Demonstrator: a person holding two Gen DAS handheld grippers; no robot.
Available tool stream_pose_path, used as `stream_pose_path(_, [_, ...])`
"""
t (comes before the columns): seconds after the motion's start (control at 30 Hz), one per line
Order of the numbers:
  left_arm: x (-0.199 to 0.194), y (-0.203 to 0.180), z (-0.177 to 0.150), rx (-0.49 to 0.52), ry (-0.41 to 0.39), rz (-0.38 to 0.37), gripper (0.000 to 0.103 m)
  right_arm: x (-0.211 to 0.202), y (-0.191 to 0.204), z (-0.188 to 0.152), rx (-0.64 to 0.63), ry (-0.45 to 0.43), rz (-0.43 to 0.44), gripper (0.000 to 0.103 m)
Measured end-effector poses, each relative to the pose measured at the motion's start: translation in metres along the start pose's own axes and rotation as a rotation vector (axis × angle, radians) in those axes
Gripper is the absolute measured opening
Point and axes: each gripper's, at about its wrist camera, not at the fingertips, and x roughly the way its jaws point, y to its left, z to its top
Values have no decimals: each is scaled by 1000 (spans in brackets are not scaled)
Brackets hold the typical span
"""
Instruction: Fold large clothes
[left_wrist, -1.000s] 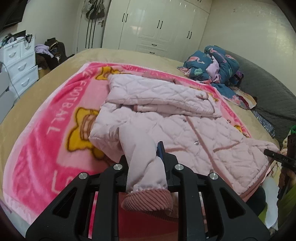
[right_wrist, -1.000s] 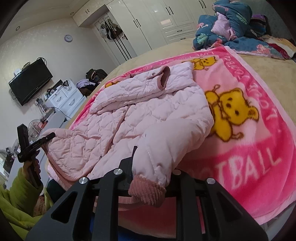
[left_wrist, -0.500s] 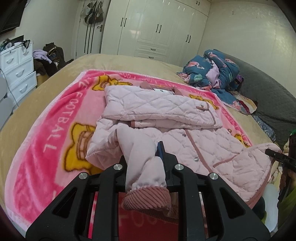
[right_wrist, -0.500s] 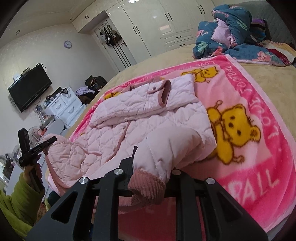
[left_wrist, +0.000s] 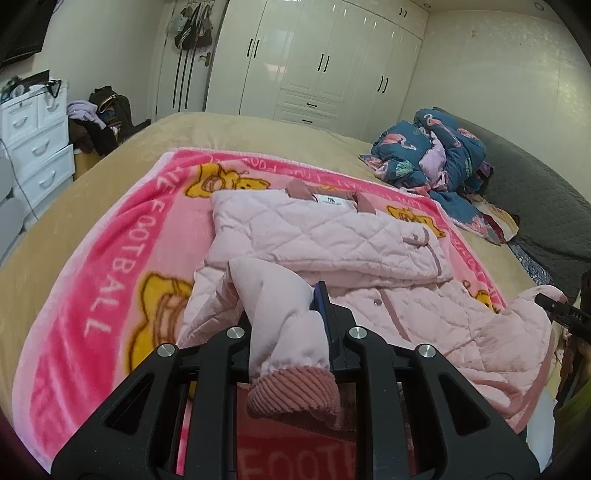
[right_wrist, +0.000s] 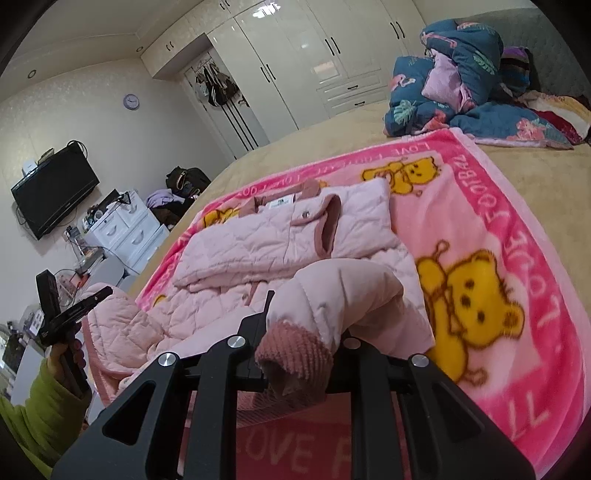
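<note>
A pale pink quilted coat (left_wrist: 332, 236) lies on a pink bear-print blanket (left_wrist: 122, 258) on the bed, collar and label at the far end. My left gripper (left_wrist: 284, 314) is shut on one sleeve just above its ribbed pink cuff (left_wrist: 291, 391), held over the coat's near left side. In the right wrist view the coat (right_wrist: 280, 236) lies the same way, and my right gripper (right_wrist: 306, 317) is shut on the other sleeve at its cuff (right_wrist: 295, 362). Each view shows the other gripper at its edge: the right gripper (left_wrist: 565, 317) and the left gripper (right_wrist: 70, 314), held by a hand in a green sleeve.
A heap of blue floral bedding (left_wrist: 432, 147) sits at the bed's far right, beside a grey padded headboard (left_wrist: 535, 206). White wardrobes (left_wrist: 314, 74) line the far wall. White drawers (left_wrist: 33, 147) and a wall TV (right_wrist: 55, 192) stand left of the beige bedspread (left_wrist: 74, 206).
Both grippers have risen and moved forward over the bed, carrying the sleeves up over the coat's front. Their hold on the cuffs is unchanged.
</note>
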Motion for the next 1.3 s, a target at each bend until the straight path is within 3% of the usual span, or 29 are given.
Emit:
stream_pose_path(0.57, [9, 10, 59, -31, -78, 4, 13, 14, 8, 70, -39, -103, -6, 17])
stream_pose_path(1.03, [-8, 13, 61, -48, -114, 0, 13, -6, 12, 67, -27, -150, -6, 17])
stream_pose_path(1.3, [2, 20, 69, -81, -119, 13, 13, 1, 0, 72, 28, -168, -6, 17])
